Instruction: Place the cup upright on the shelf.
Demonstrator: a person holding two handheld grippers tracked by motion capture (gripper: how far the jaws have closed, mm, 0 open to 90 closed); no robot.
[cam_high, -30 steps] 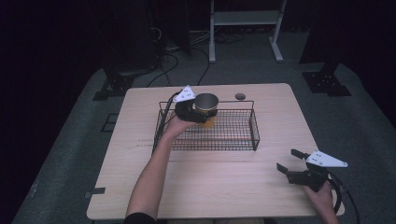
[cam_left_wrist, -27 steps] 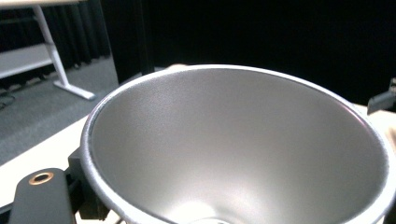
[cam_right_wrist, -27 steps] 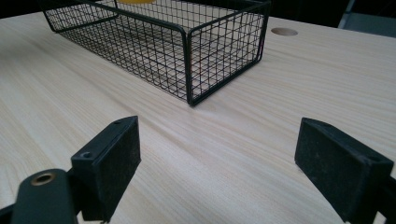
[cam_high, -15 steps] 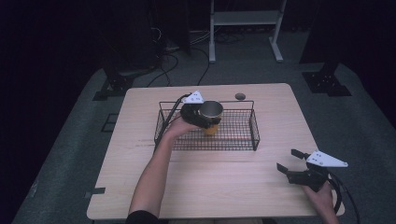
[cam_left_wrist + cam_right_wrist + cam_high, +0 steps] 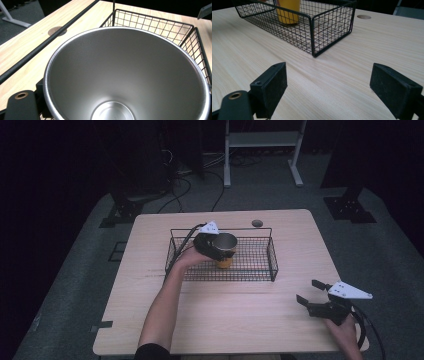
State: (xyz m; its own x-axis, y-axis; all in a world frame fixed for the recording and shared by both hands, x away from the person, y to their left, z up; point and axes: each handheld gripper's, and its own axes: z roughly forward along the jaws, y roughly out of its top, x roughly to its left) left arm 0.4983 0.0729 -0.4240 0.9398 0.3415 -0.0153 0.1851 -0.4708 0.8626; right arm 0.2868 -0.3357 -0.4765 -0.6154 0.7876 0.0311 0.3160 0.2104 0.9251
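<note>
A cup [image 5: 223,243] with a steel inside and a yellow outside stands upright in the middle of a black wire basket [image 5: 272,256]. My left gripper [image 5: 212,247] is shut on its rim from the left side. In the left gripper view the cup's [image 5: 125,75] mouth opens wide just ahead, with the basket [image 5: 155,18] behind it. My right gripper [image 5: 307,291] hovers low over the table's front right, open, with nothing between its fingers. In the right gripper view that gripper [image 5: 337,85] faces the basket [image 5: 312,32] and the cup's yellow body [image 5: 287,10].
The basket sits mid-table on light wood [image 5: 235,315]. A round cable hole [image 5: 257,223] lies behind the basket. A white metal stand [image 5: 260,140] and cables lie on the dark floor beyond the far edge.
My left gripper has carried the cup to the right and lower into the basket's middle. The right gripper has stayed where it was.
</note>
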